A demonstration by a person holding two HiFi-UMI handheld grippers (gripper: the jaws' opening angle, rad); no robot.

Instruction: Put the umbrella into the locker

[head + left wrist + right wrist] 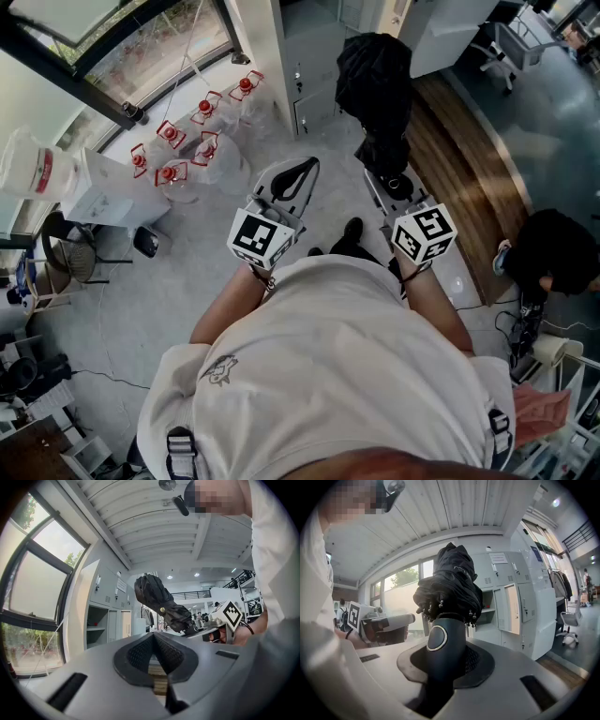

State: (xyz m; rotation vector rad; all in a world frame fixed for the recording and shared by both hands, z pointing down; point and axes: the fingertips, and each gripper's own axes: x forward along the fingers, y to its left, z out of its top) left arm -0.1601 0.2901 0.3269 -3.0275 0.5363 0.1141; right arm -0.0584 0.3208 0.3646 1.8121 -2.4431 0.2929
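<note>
The black folded umbrella (373, 80) stands out ahead of me, its dark handle (443, 651) clamped between the jaws of my right gripper (390, 169). In the right gripper view its bunched canopy (449, 588) rises just past the pads. My left gripper (300, 171) hangs to the left of it, holding nothing, with its pads (140, 651) meeting at the tips. From the left gripper view the umbrella (161, 603) and the right gripper (220, 620) are off to the right. The grey lockers (314, 89) stand ahead; one compartment (487, 616) is open, its door (512, 609) swung out.
Several clear water jugs with red caps (199, 141) sit on the floor at the left by the window. A strip of wooden floor (464, 159) runs on the right, where a person in black (553, 248) crouches. An office chair (506, 42) stands far right.
</note>
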